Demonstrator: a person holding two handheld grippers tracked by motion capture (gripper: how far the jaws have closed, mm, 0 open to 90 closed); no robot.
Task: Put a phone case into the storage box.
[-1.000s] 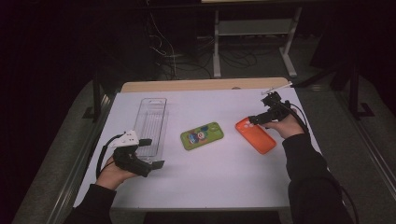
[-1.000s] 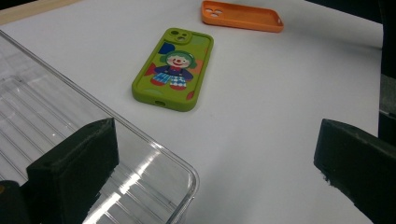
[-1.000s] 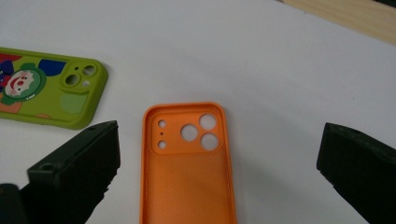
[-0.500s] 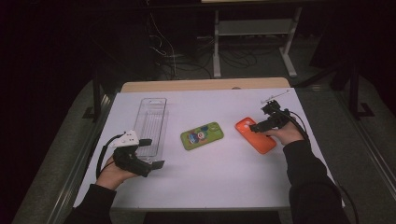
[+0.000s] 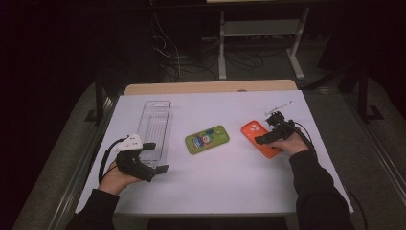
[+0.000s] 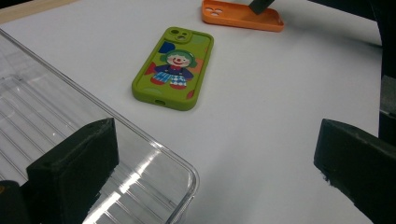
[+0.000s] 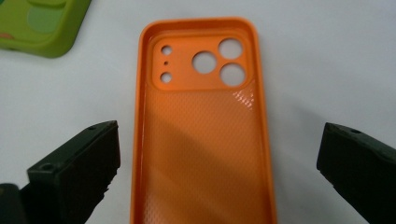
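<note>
A white-topped table (image 5: 230, 187) carries three things in a row. The green rubbery phone case printed with a clown figure (image 5: 207, 139) lies face up near the middle and serves as the landmark. To its left, well apart from it, a long clear plastic tray with a ribbed floor (image 5: 155, 128) lies lengthwise, running away from the person. To the right of the green case, a short gap away, lies an orange soft plastic phone case (image 5: 259, 136), open side up, with its round camera cut-outs at the end nearest the green case.

The right gripper (image 5: 266, 138) is held low over the orange case's near end. In the right gripper view its two black jaws stand wide apart, one on either side of the orange case (image 7: 201, 140), gripping nothing; a corner of the green case (image 7: 42, 25) shows at the upper left.

The left gripper (image 5: 158, 170) sits at the front left, nearer the person than the green case and just beside the near end of the clear tray. Its jaws are also spread wide and empty: in the left gripper view one jaw overlaps the tray's rounded corner (image 6: 182, 172), the other stands over bare table, and the green case (image 6: 175, 67) lies beyond them with the orange case (image 6: 233, 16) farther off.
</note>
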